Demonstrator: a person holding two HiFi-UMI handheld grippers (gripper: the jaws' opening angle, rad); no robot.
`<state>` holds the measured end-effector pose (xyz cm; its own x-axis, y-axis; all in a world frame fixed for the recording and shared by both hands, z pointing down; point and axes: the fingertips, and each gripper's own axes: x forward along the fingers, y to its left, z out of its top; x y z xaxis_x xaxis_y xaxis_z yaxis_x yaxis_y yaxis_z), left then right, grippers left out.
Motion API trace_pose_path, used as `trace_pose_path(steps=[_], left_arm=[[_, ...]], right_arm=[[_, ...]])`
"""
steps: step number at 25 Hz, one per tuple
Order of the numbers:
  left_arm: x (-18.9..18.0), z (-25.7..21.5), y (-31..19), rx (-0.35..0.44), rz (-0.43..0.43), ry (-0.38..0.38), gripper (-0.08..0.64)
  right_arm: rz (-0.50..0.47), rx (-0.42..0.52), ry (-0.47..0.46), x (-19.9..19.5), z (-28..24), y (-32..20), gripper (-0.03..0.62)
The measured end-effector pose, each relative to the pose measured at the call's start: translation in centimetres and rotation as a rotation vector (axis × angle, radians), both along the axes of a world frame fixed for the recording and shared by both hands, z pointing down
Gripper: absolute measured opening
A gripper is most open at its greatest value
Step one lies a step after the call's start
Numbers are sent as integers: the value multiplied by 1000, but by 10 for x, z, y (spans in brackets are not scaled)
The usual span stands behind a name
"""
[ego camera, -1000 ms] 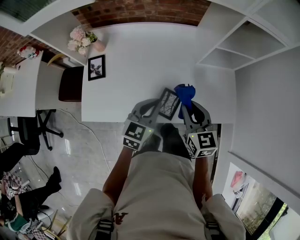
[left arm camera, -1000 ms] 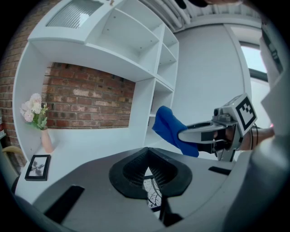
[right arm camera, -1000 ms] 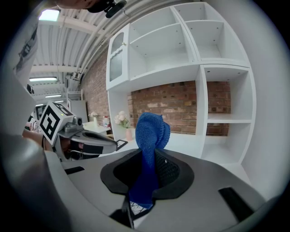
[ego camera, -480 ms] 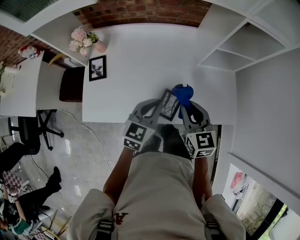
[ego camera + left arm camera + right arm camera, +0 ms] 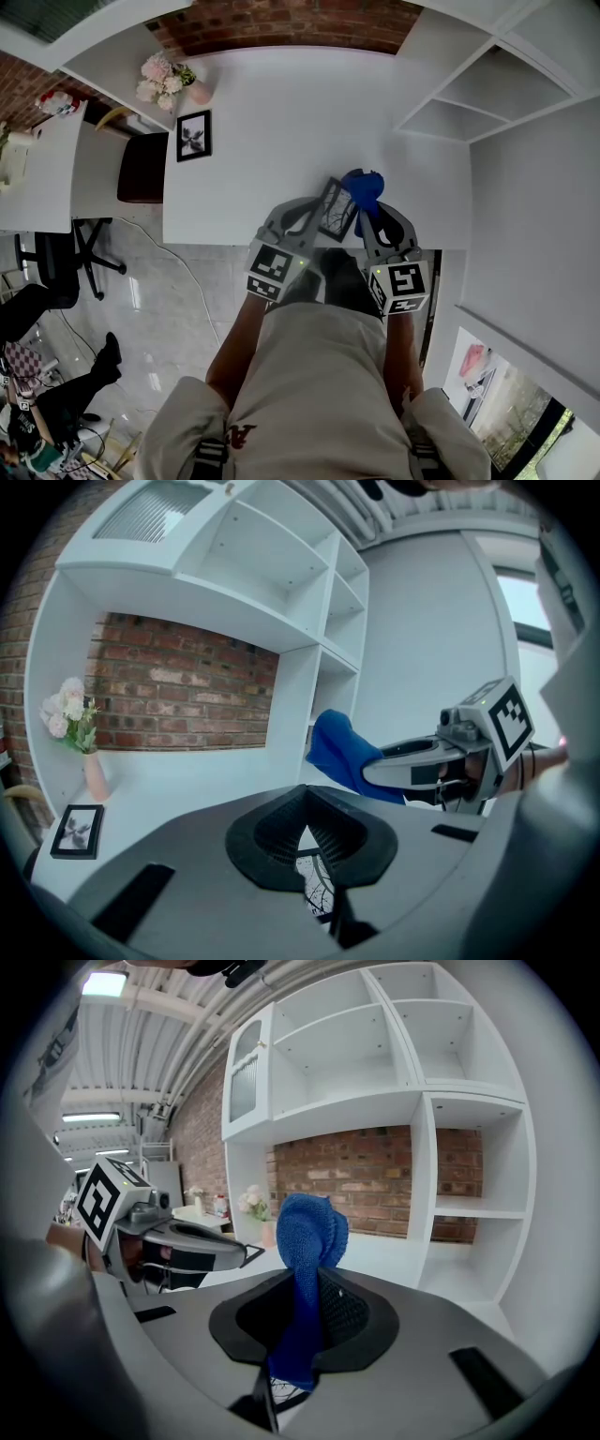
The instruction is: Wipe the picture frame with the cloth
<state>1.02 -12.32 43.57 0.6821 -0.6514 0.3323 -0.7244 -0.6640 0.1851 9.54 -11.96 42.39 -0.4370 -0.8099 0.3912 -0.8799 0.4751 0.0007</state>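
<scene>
Above the counter's point(image 5: 281, 122) near edge, the left tongs point(image 5: 315, 214) grip the picture frame point(image 5: 336, 208), and the right tongs point(image 5: 367, 212), clamped on the cloth point(image 5: 362, 186), have nudged it leftward against the frame, so wiping seems under way.

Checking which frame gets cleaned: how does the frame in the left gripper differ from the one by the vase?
The held picture frame is raised and tilted, clamped in the left gripper; the far picture frame sits on the white table, untouched. The blue cloth in the right gripper is beside the held one; only the flower vase is near the far one. Both have dark borders.
</scene>
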Motion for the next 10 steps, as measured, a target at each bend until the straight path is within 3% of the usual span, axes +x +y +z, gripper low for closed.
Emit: trace_pose_path(steps=[10], left_arm=[[5, 6, -7, -13, 0, -4, 2]], right_arm=[[-4, -17, 6, 6, 6, -6, 61]])
